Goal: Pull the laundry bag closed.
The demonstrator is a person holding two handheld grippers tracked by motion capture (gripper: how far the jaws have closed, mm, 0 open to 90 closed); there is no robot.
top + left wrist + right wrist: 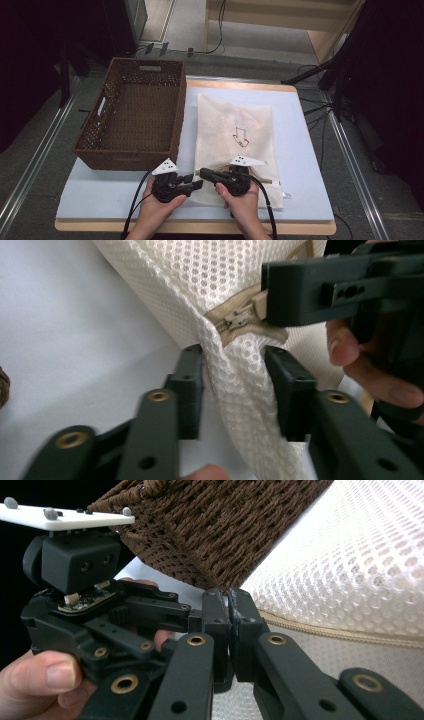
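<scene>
A white mesh laundry bag (pixel 235 145) lies flat on the table (pixel 310 165), near its front edge, just beside a brown wicker basket (pixel 135 115) at the far-left corner. The step in hand looks like opening the bag's zipper. The right gripper (pixel 206 173) has its jaws closed on the zipper pull (pixel 257 304) at the bag's near-left corner. The left gripper (pixel 196 184) has its jaws apart, straddling a raised fold of mesh just below the zipper slider (pixel 235 319); one jaw brushes the fabric, but they are not clamped. Next, the left jaws likely need to pinch that fold to anchor the bag, so the right can draw the pull along the zipper track.
</scene>
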